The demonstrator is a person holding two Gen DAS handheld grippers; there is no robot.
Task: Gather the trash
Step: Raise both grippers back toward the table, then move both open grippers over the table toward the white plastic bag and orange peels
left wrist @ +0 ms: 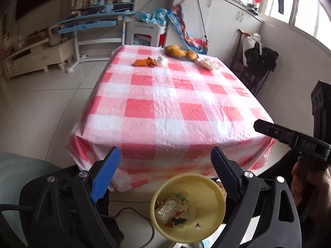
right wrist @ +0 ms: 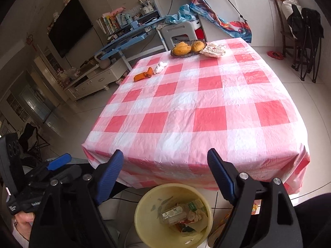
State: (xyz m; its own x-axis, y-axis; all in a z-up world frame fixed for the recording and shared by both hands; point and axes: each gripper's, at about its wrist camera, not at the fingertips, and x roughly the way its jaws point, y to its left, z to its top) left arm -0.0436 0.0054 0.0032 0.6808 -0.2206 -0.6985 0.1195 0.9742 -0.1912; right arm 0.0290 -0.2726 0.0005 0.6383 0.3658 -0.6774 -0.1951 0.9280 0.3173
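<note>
Above a yellow bin (left wrist: 187, 206) on the tiled floor at the near edge of a table draped in a pink-and-white checked cloth (left wrist: 171, 103), the left gripper (left wrist: 165, 161) hangs with its 2 blue pads spread wide and nothing between them; to its right, the right gripper (right wrist: 165, 163) hangs likewise, jaws apart and empty; inside the bin lie a small clear bottle with a green label (right wrist: 172, 215) and crumpled wrappers. The rest of the trash sits well apart at the far end of the table: going left to right, an orange peel or wrapper (right wrist: 142, 75), a white crumpled tissue (right wrist: 160, 67) just beside it, a dark bowl of 3 yellow fruits (right wrist: 187, 48), and a heap of white crumpled paper (right wrist: 214, 49) touching the bowl's right side. From here the long reach is the risk, in this onlooker's view; a gripper dragged low across the loose plastic cloth could snag it and shift everything on it; a careless grab at the paper heap could nudge the bowl or pick up fruit rather than trash; and the light tissue could slip from wide pads on the way back and miss the bin's narrow mouth.
</note>
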